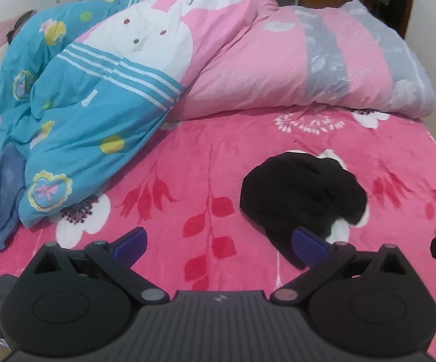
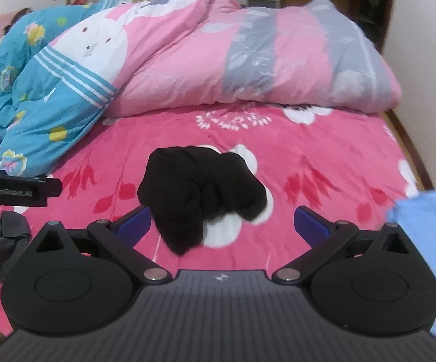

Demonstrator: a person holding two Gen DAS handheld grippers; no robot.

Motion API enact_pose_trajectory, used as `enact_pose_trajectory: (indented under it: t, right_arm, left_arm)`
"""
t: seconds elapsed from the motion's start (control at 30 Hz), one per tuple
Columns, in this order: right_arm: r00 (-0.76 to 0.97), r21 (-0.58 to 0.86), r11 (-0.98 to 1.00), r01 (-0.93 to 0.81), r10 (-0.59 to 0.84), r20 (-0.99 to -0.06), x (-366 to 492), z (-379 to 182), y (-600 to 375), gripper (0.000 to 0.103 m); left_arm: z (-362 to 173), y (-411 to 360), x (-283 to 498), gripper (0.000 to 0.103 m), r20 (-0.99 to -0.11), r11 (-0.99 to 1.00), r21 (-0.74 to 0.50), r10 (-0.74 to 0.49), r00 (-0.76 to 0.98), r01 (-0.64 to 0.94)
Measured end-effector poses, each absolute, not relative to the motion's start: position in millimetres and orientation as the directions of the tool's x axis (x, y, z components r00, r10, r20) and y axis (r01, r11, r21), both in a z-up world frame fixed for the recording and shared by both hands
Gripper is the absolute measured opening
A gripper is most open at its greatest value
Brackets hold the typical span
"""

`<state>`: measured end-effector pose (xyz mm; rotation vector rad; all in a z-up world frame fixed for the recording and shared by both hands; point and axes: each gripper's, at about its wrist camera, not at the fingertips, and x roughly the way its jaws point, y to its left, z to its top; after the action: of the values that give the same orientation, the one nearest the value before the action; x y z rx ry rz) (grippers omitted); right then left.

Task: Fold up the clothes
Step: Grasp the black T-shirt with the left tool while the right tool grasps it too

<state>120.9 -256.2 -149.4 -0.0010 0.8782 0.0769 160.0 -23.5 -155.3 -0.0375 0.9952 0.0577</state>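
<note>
Both tongs hover spread wide, holding nothing: the left gripper (image 1: 219,241) beside, the right gripper (image 2: 222,223) squarely facing the black garment (image 2: 201,193), bunched on the pink bedspread (image 2: 308,163), seemingly lined up for a grab.

The left hand-held gripper (image 1: 219,246) has a matte black body with a ribbed centre plate bearing a small pale logo, two rounded housings with inset discs, black linkage arms pinned with silver rivets, and blue pads (image 1: 130,242). The right hand-held gripper (image 2: 221,224) looks identical. Seen from the right wrist, the left one's side reads "GenRobot.AI".
</note>
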Motion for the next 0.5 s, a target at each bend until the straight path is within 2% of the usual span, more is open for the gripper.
enact_pose_trajectory:
  t: [0.27,0.4,0.5]
  right_arm:
    - [0.693,0.076,0.985,-0.154,0.162,-0.703,194.7,-221.9,-279.9,0.102]
    - [0.693,0.12,0.971,-0.208,0.233,-0.682,229.0,-252.3,-278.0,0.101]
    - [0.658,0.145,0.95,-0.277,0.298,-0.691,256.9,-274.3,-261.3,0.099]
  left_arm:
    - [-222.6,-44.5,209.8,0.102,-0.824,0.992,-0.042,0.034,0.565,-0.122]
    - [-253.8,-44.0,238.3,0.095,-0.808,0.991,-0.118,-0.055,0.586,-0.069]
    - [-282.7,-46.2,260.7,0.084,-0.818,0.993,-0.116,-0.096,0.567,0.001]
